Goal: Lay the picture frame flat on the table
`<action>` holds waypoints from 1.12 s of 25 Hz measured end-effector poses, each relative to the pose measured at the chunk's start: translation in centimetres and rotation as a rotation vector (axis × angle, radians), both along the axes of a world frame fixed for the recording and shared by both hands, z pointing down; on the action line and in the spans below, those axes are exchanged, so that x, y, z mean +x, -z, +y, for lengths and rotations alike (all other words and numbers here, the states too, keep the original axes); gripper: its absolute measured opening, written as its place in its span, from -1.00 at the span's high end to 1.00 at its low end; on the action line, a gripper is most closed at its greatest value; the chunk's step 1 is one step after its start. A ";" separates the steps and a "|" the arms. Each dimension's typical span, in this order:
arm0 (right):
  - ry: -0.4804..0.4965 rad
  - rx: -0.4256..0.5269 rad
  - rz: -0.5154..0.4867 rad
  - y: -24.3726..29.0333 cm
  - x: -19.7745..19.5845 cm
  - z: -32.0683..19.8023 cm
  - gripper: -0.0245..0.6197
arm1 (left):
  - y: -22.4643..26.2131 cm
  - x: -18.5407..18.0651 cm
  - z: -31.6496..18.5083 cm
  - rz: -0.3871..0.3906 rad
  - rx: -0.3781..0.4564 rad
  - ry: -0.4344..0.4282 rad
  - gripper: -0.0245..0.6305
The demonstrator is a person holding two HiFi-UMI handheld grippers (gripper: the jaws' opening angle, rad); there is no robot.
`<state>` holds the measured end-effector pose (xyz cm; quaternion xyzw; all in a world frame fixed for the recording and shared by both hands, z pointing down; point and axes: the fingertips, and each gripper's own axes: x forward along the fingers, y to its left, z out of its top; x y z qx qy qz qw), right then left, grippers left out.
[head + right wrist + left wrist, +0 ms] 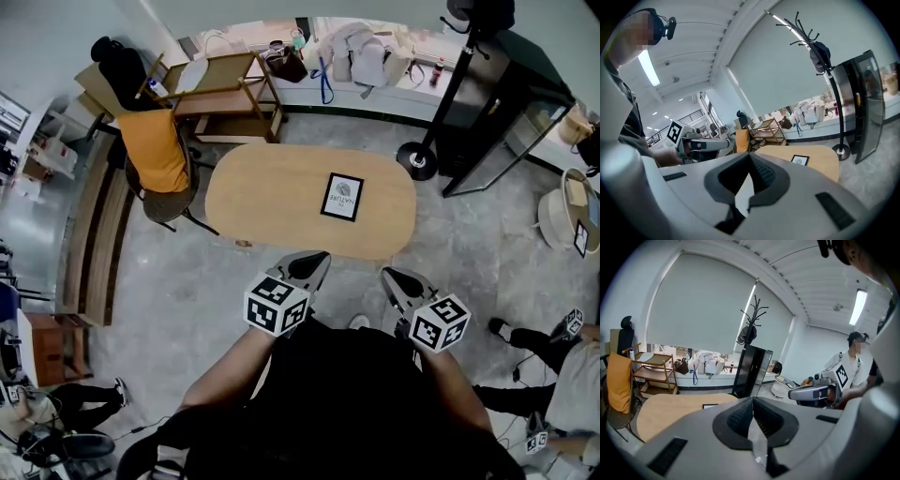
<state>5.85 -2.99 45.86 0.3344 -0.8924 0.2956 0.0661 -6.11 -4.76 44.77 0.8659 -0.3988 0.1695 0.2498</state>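
The black picture frame (pixel 342 197) with a white print lies flat on the oval wooden table (pixel 272 197), right of its middle. It also shows small in the left gripper view as the frame (pixel 710 406) and in the right gripper view as the frame (pixel 800 160). Both grippers hang in front of the person's body, short of the table's near edge. The left gripper (pixel 314 263) is shut with nothing between its pads (pixel 740 418). The right gripper (pixel 395 277) is shut and empty too, its fingers (pixel 761 173) meeting in a point. Neither touches the frame.
A chair draped in orange cloth (pixel 156 150) stands at the table's left end, with a wooden shelf rack (pixel 225 89) behind it. A coat stand base (pixel 417 160) and a dark cabinet (pixel 497 103) lie beyond the right end. People sit on the floor at the lower right (pixel 562 375).
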 end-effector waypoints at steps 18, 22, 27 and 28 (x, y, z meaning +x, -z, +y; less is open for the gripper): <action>-0.080 0.036 0.050 1.2 -6.2 -1.1 0.92 | 0.5 -4.8 -0.6 -0.001 0.022 -0.094 0.91; -0.091 0.026 0.041 0.8 -6.5 -0.9 0.92 | 0.3 -5.2 -0.4 -0.005 0.018 -0.098 0.91; -0.080 0.031 0.050 0.5 -6.9 -1.2 0.92 | 0.4 -5.5 -0.7 -0.008 0.023 -0.100 0.91; -0.080 0.031 0.050 0.5 -7.0 -1.3 0.92 | 0.4 -5.5 -0.8 -0.008 0.024 -0.104 0.91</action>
